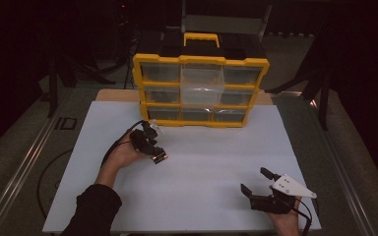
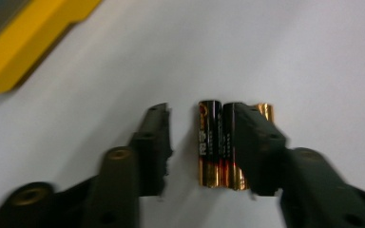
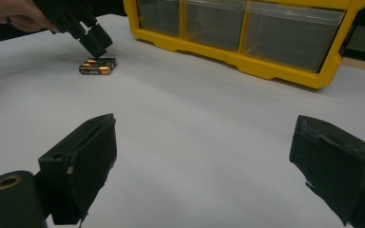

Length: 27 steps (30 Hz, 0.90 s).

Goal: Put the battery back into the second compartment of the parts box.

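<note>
- High view: the left gripper (image 1: 158, 156) is seen pointed down at the white table (image 1: 216, 162), in front of the yellow drawer organizer (image 1: 200, 90). A small cluster of batteries (image 1: 159, 157) is made out right at its tips; whether the pads touch them cannot be told from here. The right gripper (image 1: 256, 181) is held well apart from the batteries, near the table's front edge, so the left hand (image 1: 125, 152) is judged by far the nearer one.
- Left gripper view: the jaws are seen partly apart, not yet clamped. The batteries (image 2: 223, 142) lie side by side on the table between the jaws, their long axes running along the jaws rather than across them. They are crowded against the right-hand jaw, which overlaps the outermost one; a clear gap of table is left between them and the left-hand jaw. Nothing is gripped yet; a further closing across the row is judged to be what the pick-up calls for.
- Right gripper view: the right gripper's jaws are spread wide with only bare table between them; nothing is held or touched. Far ahead and to the left of these jaws, the batteries (image 3: 97, 66) are seen lying flat beneath the tip of the left gripper (image 3: 95, 42).
</note>
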### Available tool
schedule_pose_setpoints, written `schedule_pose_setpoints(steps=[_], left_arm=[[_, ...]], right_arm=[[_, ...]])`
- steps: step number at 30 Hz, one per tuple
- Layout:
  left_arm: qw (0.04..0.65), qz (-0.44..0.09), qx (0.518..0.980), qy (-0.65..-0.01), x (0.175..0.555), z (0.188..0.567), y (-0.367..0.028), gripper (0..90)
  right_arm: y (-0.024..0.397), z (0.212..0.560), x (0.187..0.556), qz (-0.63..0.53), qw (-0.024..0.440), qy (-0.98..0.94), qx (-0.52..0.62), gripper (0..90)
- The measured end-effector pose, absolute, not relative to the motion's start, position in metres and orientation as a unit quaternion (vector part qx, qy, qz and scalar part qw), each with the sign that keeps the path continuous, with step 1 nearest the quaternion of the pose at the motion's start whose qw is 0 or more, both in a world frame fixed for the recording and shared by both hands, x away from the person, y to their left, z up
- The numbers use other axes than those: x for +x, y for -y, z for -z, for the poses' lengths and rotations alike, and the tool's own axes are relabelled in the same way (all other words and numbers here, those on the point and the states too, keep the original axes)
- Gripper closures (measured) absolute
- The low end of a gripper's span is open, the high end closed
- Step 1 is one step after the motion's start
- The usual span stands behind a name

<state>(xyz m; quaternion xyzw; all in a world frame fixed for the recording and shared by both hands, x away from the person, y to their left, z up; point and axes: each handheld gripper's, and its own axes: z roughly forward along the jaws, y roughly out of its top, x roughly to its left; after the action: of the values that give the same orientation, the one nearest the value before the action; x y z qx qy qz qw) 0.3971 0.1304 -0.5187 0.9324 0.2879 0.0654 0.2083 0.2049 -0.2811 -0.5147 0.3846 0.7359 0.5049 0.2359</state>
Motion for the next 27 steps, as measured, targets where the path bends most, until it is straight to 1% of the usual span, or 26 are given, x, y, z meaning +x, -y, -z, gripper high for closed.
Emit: schedule_pose_setpoints(steps=[2, 5, 8, 22, 27], left_arm=[[0.204, -0.051, 0.935, -0.285, 0.398, 0.521, -0.131, 68.7], [0.200, -0.044, 0.935, -0.288, 0.399, 0.525, -0.130, 72.6], [0.181, -0.041, 0.941, -0.284, 0.401, 0.531, -0.129, 76.5], [0.182, -0.047, 0.941, -0.280, 0.399, 0.531, -0.129, 77.9], [0.193, -0.050, 0.938, -0.285, 0.400, 0.528, -0.131, 77.9]], right_arm=[[0.281, 0.515, 0.205, -0.506, 0.236, -0.735, 0.385, 8.2], [0.282, 0.514, 0.205, -0.506, 0.237, -0.735, 0.384, 8.2], [0.282, 0.515, 0.205, -0.506, 0.236, -0.735, 0.384, 8.2], [0.281, 0.515, 0.205, -0.504, 0.234, -0.738, 0.382, 8.2], [0.280, 0.515, 0.205, -0.504, 0.233, -0.738, 0.383, 8.2]])
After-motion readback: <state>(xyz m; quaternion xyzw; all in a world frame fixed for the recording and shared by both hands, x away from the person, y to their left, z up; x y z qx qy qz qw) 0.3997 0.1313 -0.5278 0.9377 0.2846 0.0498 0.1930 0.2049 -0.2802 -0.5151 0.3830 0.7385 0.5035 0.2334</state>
